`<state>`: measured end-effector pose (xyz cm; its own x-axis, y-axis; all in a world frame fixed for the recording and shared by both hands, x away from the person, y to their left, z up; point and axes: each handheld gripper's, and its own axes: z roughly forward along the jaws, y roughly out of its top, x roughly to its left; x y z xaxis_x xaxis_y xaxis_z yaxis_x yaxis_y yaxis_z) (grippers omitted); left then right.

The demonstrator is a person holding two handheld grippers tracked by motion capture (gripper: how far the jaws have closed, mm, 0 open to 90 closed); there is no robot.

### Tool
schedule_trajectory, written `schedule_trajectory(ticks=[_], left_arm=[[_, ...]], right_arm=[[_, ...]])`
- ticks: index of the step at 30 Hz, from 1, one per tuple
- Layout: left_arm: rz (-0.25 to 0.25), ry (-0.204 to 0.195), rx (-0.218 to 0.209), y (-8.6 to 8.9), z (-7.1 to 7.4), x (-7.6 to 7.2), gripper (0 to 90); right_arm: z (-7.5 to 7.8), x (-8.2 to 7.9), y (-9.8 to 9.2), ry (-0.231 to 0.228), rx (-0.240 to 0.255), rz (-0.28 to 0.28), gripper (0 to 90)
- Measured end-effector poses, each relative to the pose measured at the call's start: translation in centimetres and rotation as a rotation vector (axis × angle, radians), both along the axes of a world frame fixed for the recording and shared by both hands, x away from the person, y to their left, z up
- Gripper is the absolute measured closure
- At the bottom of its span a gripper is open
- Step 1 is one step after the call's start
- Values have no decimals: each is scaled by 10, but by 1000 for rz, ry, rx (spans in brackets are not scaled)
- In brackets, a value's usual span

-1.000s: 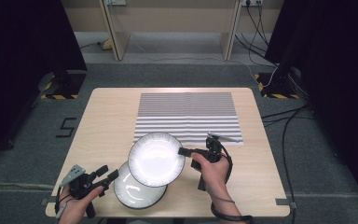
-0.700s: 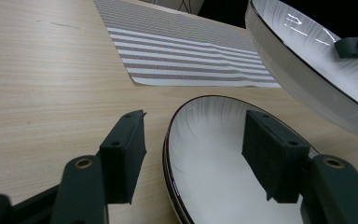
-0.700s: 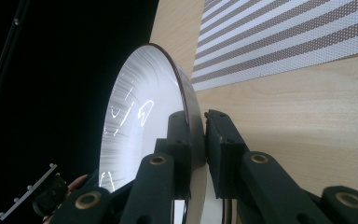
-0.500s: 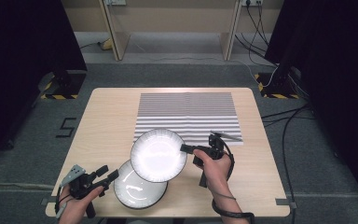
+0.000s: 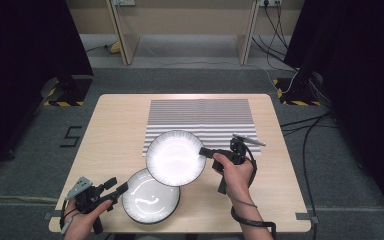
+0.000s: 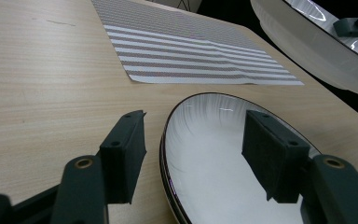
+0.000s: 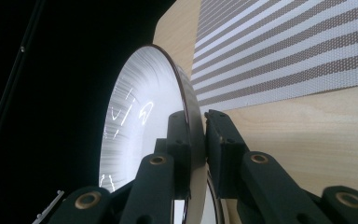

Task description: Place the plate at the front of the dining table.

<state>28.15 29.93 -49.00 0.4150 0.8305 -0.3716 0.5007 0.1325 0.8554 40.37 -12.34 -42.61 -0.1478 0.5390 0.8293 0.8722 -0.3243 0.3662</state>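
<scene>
Carrying upper plate (image 5: 175,157) pinched at its rim in my right fingers (image 5: 203,151), lower plate (image 5: 150,196) on desk (image 5: 115,125) between my open left fingers (image 5: 121,188); next, probably, setting it on mat (image 5: 200,117).

Right claw (image 5: 205,152) clamped, raised off the table, left claw (image 5: 122,188) jaws apart, held low

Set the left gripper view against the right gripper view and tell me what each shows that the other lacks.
Left gripper view alone: the lower plate lying on the table, its rim between the left gripper's open jaws, neither pad touching.

Right gripper view alone: the right gripper shut on the raised plate's rim, seen edge-on.

Both share: the striped mat on the wooden table, and the raised plate.
</scene>
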Motion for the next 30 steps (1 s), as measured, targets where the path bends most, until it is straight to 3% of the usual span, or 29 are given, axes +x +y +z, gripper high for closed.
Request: schedule_trajectory(ticks=[30], left_arm=[[-8,0,5,-2,0,0,388]], right_arm=[[11,25,-10,2,3,-66,803]])
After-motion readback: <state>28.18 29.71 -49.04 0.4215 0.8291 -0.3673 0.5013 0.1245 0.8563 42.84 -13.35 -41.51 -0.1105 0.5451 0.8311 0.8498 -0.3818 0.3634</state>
